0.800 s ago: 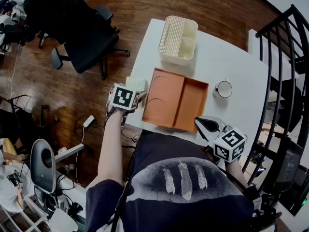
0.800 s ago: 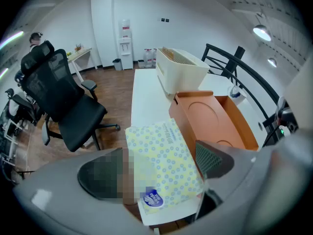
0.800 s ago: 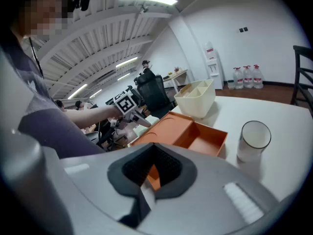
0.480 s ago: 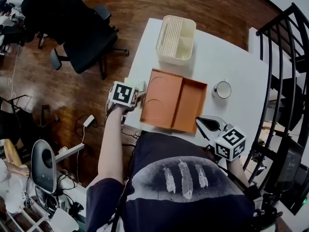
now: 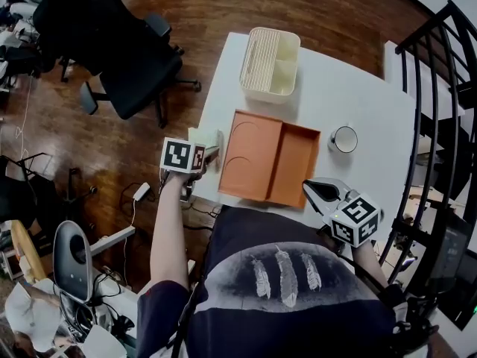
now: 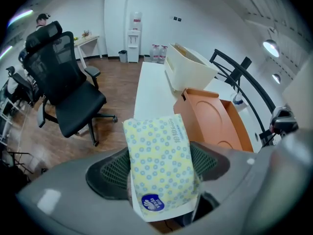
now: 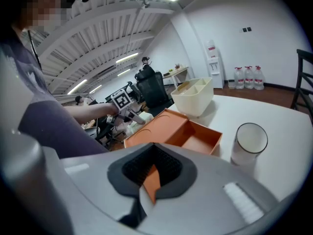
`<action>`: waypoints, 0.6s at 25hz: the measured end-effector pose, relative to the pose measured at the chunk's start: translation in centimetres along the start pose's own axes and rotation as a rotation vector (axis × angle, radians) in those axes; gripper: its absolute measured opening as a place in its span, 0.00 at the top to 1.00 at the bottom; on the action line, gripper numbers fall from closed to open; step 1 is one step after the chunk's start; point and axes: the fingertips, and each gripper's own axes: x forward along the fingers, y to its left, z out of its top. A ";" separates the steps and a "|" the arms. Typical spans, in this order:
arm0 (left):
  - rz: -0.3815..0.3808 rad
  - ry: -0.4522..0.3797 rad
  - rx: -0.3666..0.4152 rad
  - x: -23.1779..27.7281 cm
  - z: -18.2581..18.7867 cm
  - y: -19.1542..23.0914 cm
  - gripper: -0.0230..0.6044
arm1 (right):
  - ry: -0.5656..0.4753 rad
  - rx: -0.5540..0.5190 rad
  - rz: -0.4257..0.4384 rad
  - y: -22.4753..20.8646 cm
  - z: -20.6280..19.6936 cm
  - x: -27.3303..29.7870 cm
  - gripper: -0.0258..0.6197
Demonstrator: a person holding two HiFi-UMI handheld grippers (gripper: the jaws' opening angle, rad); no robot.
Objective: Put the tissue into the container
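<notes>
The pick-up looks done, and the carry and the drop are what remain. The left gripper (image 5: 207,148), left of centre in the head view, has its jaws spread wide and pinching a soft pale-yellow tissue pack printed with small blue rings (image 6: 157,163). The mesh pads press on both long sides of the pack, which stands between them at the left edge of the white rectangular table (image 5: 358,95), seemingly clear of the tabletop. The cream ribbed plastic container with open compartments (image 5: 272,62) sits at the upper middle of that frame, well apart from the pack, and no tissue shows in it. Between the two lies a shallow orange two-part tray (image 5: 268,155). What is left, by my reading, is to bring the pack past the tray, lower it into a compartment and let go. The right gripper (image 5: 317,191) hangs at the lower right, jaws pressed together on nothing, near a white cup (image 5: 344,138).
</notes>
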 end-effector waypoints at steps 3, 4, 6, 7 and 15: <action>0.014 -0.057 -0.033 -1.9 0.1 0.5 0.34 | -0.003 0.002 -0.004 0.1 -0.2 0.1 0.96; 0.014 -0.090 -0.045 -3.0 0.4 0.5 0.34 | -0.005 0.001 -0.005 0.1 -0.2 0.1 0.96; 0.006 -0.166 -0.051 -5.8 1.1 -0.1 0.34 | -0.012 -0.001 -0.008 0.0 -0.2 0.2 0.96; -0.009 -0.206 -0.045 -7.3 1.5 -0.8 0.34 | -0.016 -0.001 -0.013 -0.1 -0.2 0.1 0.96; -0.408 -0.277 0.038 -8.6 4.3 -17.6 0.34 | -0.067 0.053 -0.130 -3.0 -1.4 -4.0 0.96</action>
